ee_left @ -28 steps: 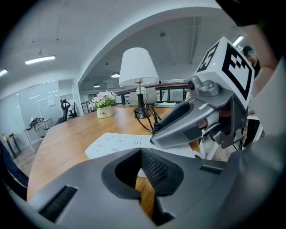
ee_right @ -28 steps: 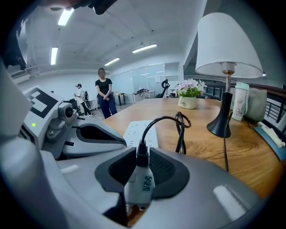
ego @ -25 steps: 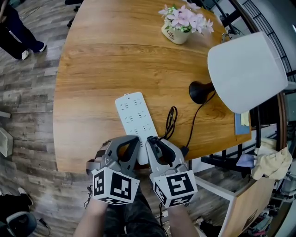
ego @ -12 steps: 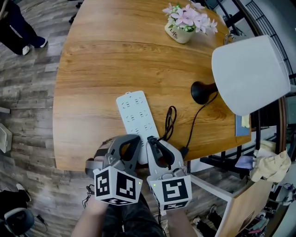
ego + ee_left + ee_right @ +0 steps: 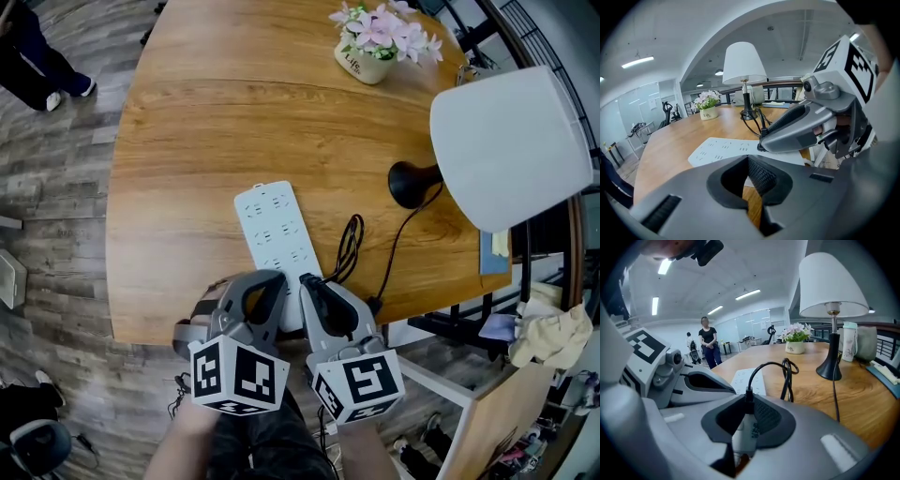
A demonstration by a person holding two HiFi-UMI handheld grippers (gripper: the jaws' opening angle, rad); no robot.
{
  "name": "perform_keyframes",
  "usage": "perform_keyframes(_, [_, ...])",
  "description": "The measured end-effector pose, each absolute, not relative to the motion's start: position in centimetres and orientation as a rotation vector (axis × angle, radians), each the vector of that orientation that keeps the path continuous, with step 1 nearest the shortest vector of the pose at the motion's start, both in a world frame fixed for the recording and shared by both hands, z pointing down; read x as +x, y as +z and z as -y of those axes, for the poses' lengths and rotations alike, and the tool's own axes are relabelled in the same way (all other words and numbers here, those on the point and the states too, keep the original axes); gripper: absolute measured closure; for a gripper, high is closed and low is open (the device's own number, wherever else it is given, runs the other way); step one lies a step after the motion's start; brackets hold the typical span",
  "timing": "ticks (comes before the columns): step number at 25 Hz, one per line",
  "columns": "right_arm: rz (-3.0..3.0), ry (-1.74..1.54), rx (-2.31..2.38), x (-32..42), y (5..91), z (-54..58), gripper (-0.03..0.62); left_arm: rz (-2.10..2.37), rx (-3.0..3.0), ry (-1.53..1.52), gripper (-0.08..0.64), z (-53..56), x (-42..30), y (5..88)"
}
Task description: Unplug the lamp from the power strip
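Observation:
The white power strip [image 5: 275, 234] lies on the wooden table [image 5: 187, 141], its near end under both grippers. The lamp has a white shade [image 5: 506, 145] and a black base [image 5: 408, 185]. Its black cord [image 5: 349, 246] loops back toward me. My right gripper [image 5: 307, 281] is shut on the lamp's white plug [image 5: 746, 430], and the cord rises out of its jaws. My left gripper [image 5: 272, 279] sits beside it at the strip's near end. Its jaws are closed to a thin slit with nothing held. The socket under the plug is hidden.
A flower pot [image 5: 367, 58] stands at the far side of the table. The table's near edge [image 5: 187, 333] is right below the grippers, and a rack with cloths [image 5: 548, 333] stands off to the right. People stand far off in the room [image 5: 708, 345].
Both grippers stay at the strip's near end. The right gripper's marker cube has turned slightly; the strip and lamp have not moved.

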State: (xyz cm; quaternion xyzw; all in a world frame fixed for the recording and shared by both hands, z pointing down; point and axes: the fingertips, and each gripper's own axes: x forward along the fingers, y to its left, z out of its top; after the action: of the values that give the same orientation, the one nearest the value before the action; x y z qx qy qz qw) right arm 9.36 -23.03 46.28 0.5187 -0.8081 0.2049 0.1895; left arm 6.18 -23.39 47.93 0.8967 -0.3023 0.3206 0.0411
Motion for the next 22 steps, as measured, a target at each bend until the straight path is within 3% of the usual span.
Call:
perform_keyframes(7, [2.165,0.376,1.426,8.2,46.0,22.7,0.528,0.935,2.734,0.991,0.565,23.4,6.1,48.1])
perform_keyframes(15, [2.296,0.611,1.514,9.6,46.0,22.8,0.528,0.936,2.732,0.996,0.565,23.4,6.0,48.0])
perform_keyframes(22, [2.255,0.393,1.423,8.4,45.1,22.7,0.529,0.939,2.722,0.997,0.565,23.5,6.0,48.1])
